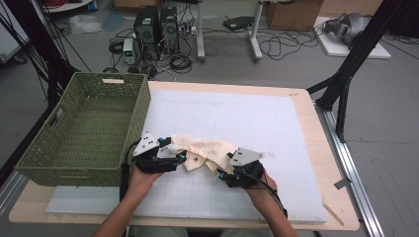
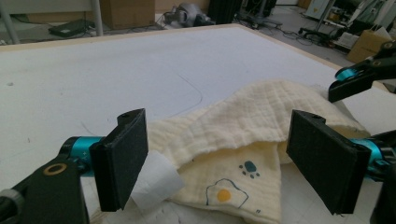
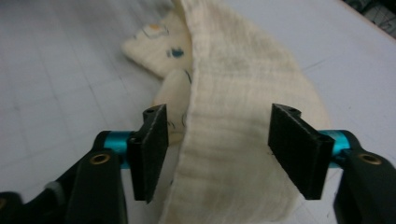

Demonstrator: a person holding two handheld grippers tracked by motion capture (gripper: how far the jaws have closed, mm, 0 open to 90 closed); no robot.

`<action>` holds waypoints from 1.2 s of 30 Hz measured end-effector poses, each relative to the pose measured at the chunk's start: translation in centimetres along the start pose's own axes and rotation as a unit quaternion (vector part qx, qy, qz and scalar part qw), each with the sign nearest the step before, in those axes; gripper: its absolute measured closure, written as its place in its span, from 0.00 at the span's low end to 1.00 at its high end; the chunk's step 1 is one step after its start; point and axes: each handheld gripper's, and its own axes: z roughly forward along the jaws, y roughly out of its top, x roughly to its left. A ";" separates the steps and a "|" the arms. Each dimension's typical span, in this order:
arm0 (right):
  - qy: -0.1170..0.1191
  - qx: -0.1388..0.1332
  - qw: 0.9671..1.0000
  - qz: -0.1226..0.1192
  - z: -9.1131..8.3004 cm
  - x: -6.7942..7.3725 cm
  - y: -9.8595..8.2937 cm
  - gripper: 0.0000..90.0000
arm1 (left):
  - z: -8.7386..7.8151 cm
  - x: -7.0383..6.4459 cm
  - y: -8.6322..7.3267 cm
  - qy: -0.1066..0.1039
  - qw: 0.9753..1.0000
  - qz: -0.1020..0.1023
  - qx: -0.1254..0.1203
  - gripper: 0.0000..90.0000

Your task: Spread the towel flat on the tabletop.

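A cream muslin cloth (image 1: pixel 205 150) with small printed pictures lies crumpled on the white mat (image 1: pixel 276 123) near the front middle. My left gripper (image 1: pixel 180 157) is at the cloth's left end, jaws open around it; in the left gripper view the cloth (image 2: pixel 243 140) lies between the spread jaws of that gripper (image 2: pixel 229 163), with a fried-egg print (image 2: pixel 224 193) and a white label (image 2: pixel 154 182). My right gripper (image 1: pixel 223 174) is at the cloth's right end. In the right gripper view its jaws (image 3: pixel 219 147) stand open over a folded ridge of cloth (image 3: pixel 233 121).
A green woven basket (image 1: pixel 84 131) stands on the table's left side, close to my left gripper. The mat's far half and right side are bare. The wooden table edge (image 1: pixel 341 197) runs along the right. Cables and computer cases sit on the floor beyond.
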 end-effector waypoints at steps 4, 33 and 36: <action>-0.010 0.002 1.000 0.005 0.4 0.0 0.2 0.74 | 0.1 0.0 -0.1 0.001 1.000 -0.002 0.004 0.24; -0.096 0.004 0.976 0.197 -1.5 -10.2 -1.1 0.96 | 0.6 0.3 -0.4 -0.001 1.000 -0.009 0.020 0.26; -0.115 0.023 0.970 0.213 -1.7 -11.2 -2.1 0.96 | 0.6 0.3 -0.4 0.000 1.000 -0.008 0.020 0.26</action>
